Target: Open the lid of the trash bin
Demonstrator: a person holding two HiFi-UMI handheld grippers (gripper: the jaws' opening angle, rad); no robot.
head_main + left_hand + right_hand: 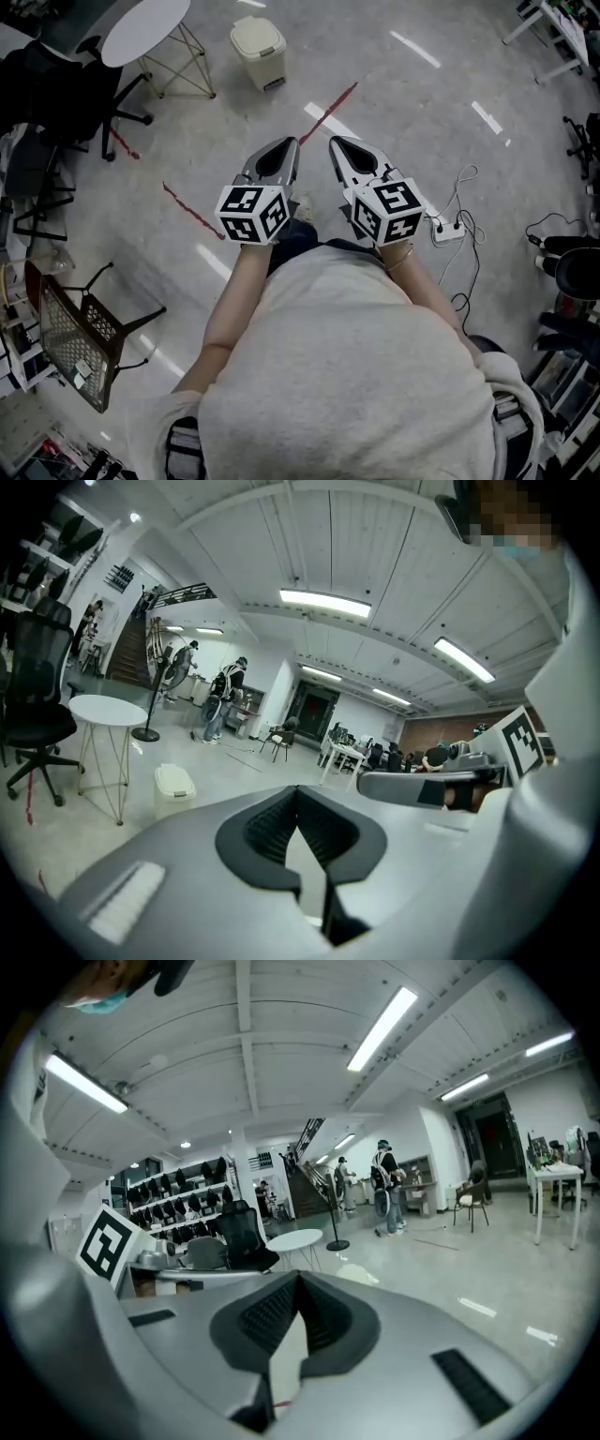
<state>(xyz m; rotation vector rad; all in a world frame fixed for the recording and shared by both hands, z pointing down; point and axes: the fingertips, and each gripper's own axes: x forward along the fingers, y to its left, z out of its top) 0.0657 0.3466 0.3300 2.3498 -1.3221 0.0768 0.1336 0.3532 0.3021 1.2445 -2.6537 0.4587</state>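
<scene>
The trash bin (259,52) is small and cream-coloured, with its lid down. It stands on the grey floor far ahead of me, beside a round table. In the left gripper view the trash bin (174,790) shows low at the left, well beyond the jaws. I hold both grippers side by side at chest height, pointing forward. The left gripper (287,145) and the right gripper (337,143) are both shut with nothing between the jaws. The tips also meet in the close views of the left gripper (298,788) and the right gripper (298,1277). Neither gripper is near the bin.
A round white table (142,28) and a black office chair (58,94) stand left of the bin. A mesh chair (82,339) lies at lower left. Red tape lines (328,112) cross the floor. A power strip (448,229) with cables lies at right. People (221,701) stand far off.
</scene>
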